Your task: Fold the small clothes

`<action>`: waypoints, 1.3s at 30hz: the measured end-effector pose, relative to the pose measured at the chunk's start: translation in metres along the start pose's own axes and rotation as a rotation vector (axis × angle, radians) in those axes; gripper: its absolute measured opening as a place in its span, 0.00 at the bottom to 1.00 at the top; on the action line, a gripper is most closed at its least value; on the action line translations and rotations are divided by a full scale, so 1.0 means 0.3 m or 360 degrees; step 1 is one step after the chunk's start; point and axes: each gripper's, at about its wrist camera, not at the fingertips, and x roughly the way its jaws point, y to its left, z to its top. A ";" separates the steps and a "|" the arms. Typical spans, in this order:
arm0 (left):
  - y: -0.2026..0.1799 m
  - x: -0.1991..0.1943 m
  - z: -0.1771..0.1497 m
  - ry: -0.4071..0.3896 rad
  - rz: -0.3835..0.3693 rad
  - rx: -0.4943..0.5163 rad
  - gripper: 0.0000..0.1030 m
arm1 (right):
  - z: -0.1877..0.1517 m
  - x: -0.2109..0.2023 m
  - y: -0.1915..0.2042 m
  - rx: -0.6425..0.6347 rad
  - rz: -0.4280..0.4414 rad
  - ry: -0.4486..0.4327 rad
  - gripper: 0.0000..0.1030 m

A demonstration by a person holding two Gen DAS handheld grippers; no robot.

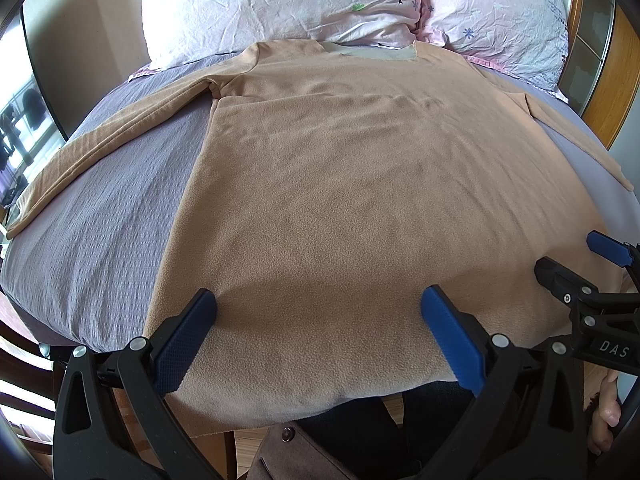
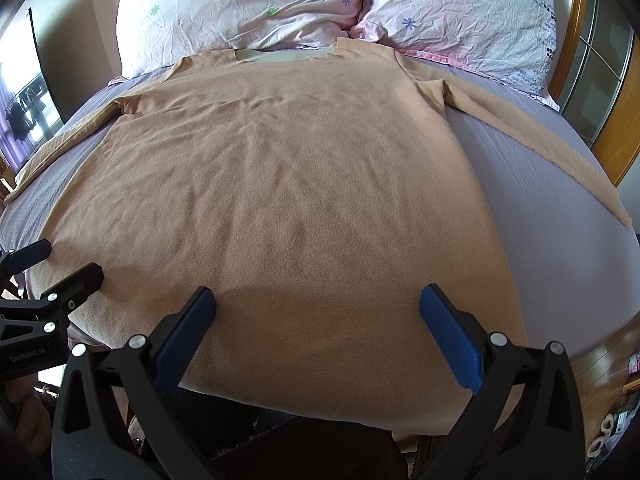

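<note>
A tan long-sleeved fleece top (image 1: 340, 184) lies flat and spread out on the bed, collar at the far end, both sleeves stretched outward; it also shows in the right wrist view (image 2: 288, 184). My left gripper (image 1: 318, 304) is open above the hem near its left corner, holding nothing. My right gripper (image 2: 318, 304) is open above the hem near its right corner, holding nothing. The right gripper also shows in the left wrist view (image 1: 576, 256), and the left gripper in the right wrist view (image 2: 60, 260). The hem hangs slightly over the bed's near edge.
A grey-purple bedsheet (image 1: 100, 220) covers the bed. Two pink floral pillows (image 1: 280, 4) (image 2: 460, 12) lie beyond the collar. A wooden headboard frame (image 2: 608, 120) stands at the right. A window with hanging clothes (image 1: 16, 128) is at the left.
</note>
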 end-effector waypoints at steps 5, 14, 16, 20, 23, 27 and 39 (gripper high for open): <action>0.000 0.000 -0.001 -0.0001 0.0000 0.0000 0.99 | -0.001 -0.001 0.014 0.0000 -0.0001 -0.0001 0.98; 0.001 -0.014 -0.015 -0.0058 -0.0009 0.0034 0.99 | 0.053 -0.008 -0.185 0.0239 0.0320 -0.0183 0.98; 0.003 -0.009 -0.009 -0.0050 -0.0029 0.0054 0.99 | 0.094 -0.027 -0.402 0.0581 0.0318 -0.0273 0.98; 0.037 -0.010 0.015 -0.0088 -0.0169 0.0046 0.99 | 0.116 -0.044 -0.870 0.1284 0.0163 -0.0411 0.66; 0.105 -0.021 0.039 -0.0199 -0.0418 -0.0070 0.99 | 0.077 -0.020 -1.157 0.1715 0.0070 -0.0417 0.55; 0.209 -0.035 0.080 -0.0365 -0.0561 -0.0248 0.99 | 0.013 0.024 -1.365 0.2062 0.0063 -0.0423 0.49; 0.606 -0.029 0.163 -0.0527 -0.0287 -0.0669 0.99 | 0.137 0.031 -1.428 0.1964 -0.0023 -0.0561 0.03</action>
